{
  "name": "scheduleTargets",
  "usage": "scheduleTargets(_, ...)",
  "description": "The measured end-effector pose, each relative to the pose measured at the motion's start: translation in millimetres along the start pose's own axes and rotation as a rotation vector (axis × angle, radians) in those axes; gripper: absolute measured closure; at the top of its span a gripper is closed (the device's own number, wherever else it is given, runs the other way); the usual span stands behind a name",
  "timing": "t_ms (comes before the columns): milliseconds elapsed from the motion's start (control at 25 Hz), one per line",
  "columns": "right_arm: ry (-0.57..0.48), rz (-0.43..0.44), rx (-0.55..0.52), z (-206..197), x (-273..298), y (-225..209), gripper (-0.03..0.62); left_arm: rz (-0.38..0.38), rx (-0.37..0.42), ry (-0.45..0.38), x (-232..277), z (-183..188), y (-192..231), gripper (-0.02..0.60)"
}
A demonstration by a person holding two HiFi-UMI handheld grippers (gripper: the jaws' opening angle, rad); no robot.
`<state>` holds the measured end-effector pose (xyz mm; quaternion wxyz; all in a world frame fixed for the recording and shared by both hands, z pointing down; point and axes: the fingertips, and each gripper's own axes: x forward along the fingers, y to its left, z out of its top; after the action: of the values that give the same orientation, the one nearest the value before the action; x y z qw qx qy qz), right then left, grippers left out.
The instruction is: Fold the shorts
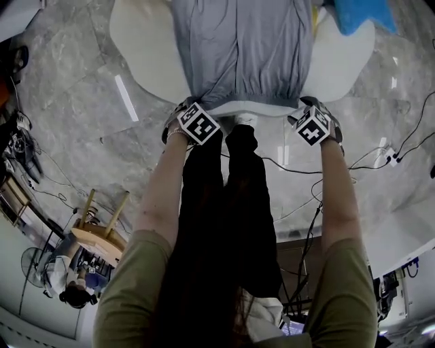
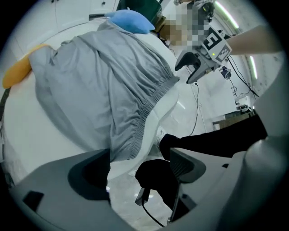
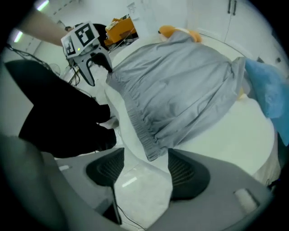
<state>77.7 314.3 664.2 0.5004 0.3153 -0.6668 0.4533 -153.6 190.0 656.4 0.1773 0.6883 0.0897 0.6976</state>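
Grey shorts (image 1: 241,47) lie flat on a white table (image 1: 139,54), with the elastic waistband (image 1: 245,94) along the near edge. My left gripper (image 1: 182,109) is at the waistband's left corner and my right gripper (image 1: 314,109) at its right corner, both pointing steeply down. In the left gripper view the jaws (image 2: 135,169) stand wide apart, with the waistband corner (image 2: 124,151) lying loosely between them. The right gripper view shows the same thing: the jaws (image 3: 144,169) are open around the other corner (image 3: 153,153), and the pads do not press on it.
A blue cloth (image 1: 360,17) lies at the table's far right and an orange thing (image 2: 16,74) at its far left. The person's dark legs (image 1: 231,204) stand against the near edge. On the floor are a wooden stool (image 1: 102,231) and cables (image 1: 299,166).
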Motion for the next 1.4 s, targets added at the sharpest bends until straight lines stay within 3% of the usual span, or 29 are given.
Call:
scheduleTargets(80,-0.049,-0.008,0.068,10.8,-19.3,-4.8,0.299,0.019,-0.089,-0.035,-15.0,3.8,1.6,0.173)
scheduleTargets(280,-0.166,-0.067,0.265,35.2,-82.1,-25.4,0.299,0.046,-0.464,-0.125,-55.7,-11.6,2.4,0.149)
scheduleTargets(360,-0.234,-0.115,0.372,45.7,-109.6,-45.2,0.299,0.037,-0.539,-0.168,-71.9,-11.7,-6.7,0.149)
scheduleTargets(560,-0.408,-0.218,0.609,82.0,-175.7,-97.7,0.303,-0.047,-0.56,-0.281,-108.7,20.7,-56.5,0.149)
scheduleTargets(720,-0.525,-0.262,0.675,121.7,-215.3,-131.6,0.303,-0.097,-0.572,-0.373,-131.7,53.5,-90.3,0.149)
scheduleTargets(880,-0.563,-0.295,0.682,152.0,-240.2,-167.3,0.303,-0.115,-0.568,-0.427,-136.2,87.3,-112.0,0.149)
scheduleTargets(1120,-0.533,-0.303,0.626,175.7,-233.3,-223.6,0.303,-0.123,-0.672,-0.445,-109.6,134.4,-134.1,0.149)
scheduleTargets(1320,-0.497,-0.251,0.597,187.3,-203.5,-270.9,0.303,-0.089,-0.771,-0.46,-66.4,186.0,-146.7,0.149)
scheduleTargets(1400,-0.484,-0.228,0.591,191.7,-186.4,-284.8,0.303,-0.059,-0.777,-0.448,-45.4,200.4,-149.1,0.149)
